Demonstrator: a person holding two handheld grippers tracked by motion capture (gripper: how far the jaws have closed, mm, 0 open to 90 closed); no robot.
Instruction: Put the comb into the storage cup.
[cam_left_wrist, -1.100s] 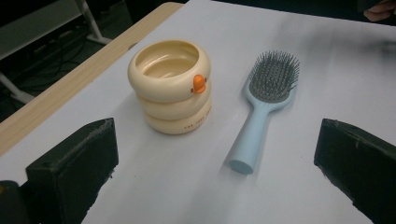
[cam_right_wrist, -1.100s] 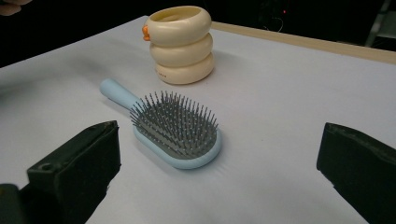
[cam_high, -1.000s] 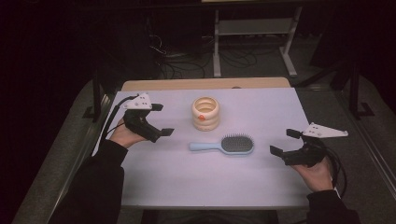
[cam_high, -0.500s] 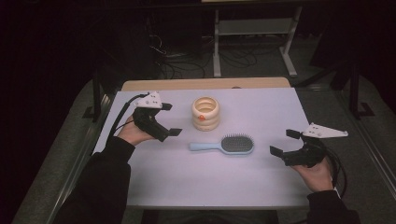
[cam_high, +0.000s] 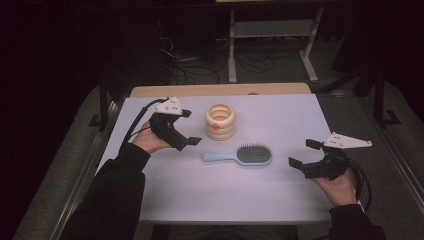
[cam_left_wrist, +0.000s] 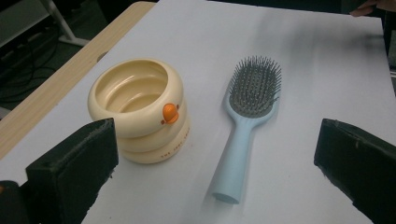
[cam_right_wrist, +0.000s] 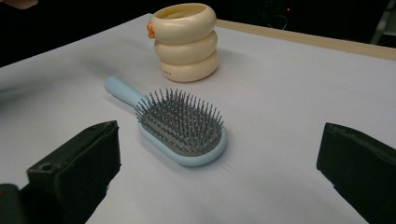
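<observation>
Left hand-held gripper (cam_high: 189, 128): released, jaws spread wide and holding nothing. It sits toward the desk's left edge, just beside the cup, and has moved in from farther left over the last second.
Cup (cam_high: 220, 121): a cream, ring-stacked duck cup with an orange beak, upright near the far edge of the desk, about mid-width. Nothing touches it. In the left gripper view it stands in front of the left jaw.
Hairbrush (cam_high: 241, 155): pale blue, lying flat with bristles up, nearer the person than the cup and apart from it. Its handle points toward the left edge, its head toward the right.
Right hand-held gripper (cam_high: 304, 154): released, jaws wide apart and empty, resting near the right edge, well apart from the brush head. It has not shifted.
Desk (cam_high: 280, 115): white surface, carrying the two things.
Change: only the left side has advanced, closing on the cup and the brush handle.
Meaning: the reach looks under way; no grasp is made yet, and which of the two it goes for cannot be told.
</observation>
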